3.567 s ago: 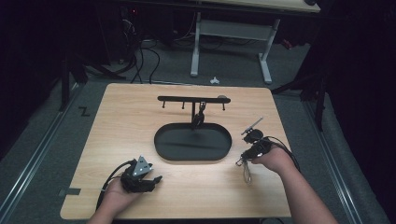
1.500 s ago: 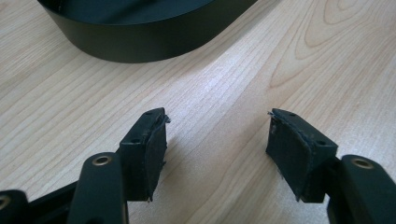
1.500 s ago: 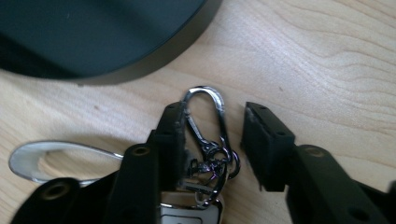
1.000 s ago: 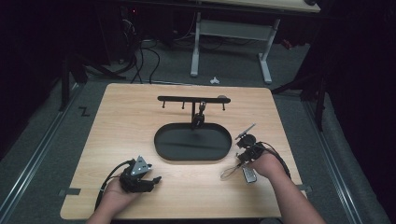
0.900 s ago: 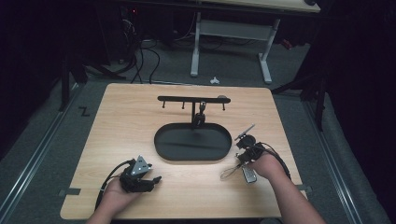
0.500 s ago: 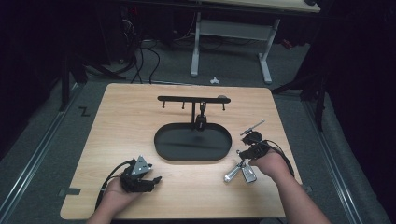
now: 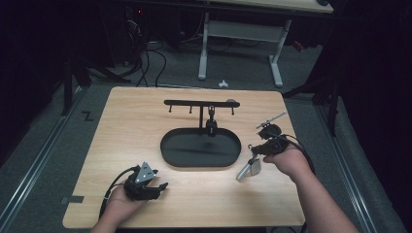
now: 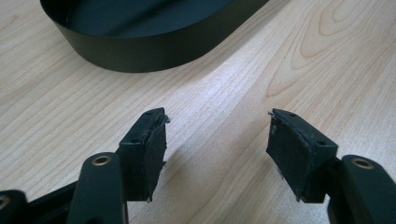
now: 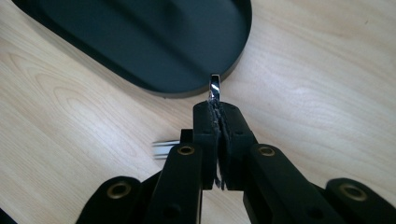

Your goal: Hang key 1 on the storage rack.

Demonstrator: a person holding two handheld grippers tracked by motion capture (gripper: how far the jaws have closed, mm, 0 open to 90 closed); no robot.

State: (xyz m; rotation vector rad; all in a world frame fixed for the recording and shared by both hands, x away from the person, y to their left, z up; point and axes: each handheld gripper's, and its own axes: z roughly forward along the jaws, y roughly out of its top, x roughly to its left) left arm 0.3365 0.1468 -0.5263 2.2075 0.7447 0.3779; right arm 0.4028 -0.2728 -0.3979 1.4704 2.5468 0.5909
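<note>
At the near edge of the wooden bench, the left claw is held low in the person's left hand, its jaws spread wide apart with nothing between them. In the left gripper view the two black pads are seen well separated over bare wood grain, and the curved wall of the black oval tray is seen just beyond. A grey three-cornered plate is carried on top of this claw, and a cable is trailed back from it toward the bench edge.

Further out, to the right, the right claw is held by the right hand, and its jaws are pressed together on a small shiny metal piece (what exactly it is cannot be told from here). In the right gripper view a thin bright edge of the metal piece is seen standing up out of the closed jaws, with another bright part showing to the left below them. The piece is held just beside the right end of the tray, over the wood, not over the tray.

At mid-bench the tray is seen lying flat. Behind it a black rack with a crossbar and small pegs is raised on a post at the tray's far rim. Beyond the bench, white desk legs and loose cables are seen on the grey floor.
</note>
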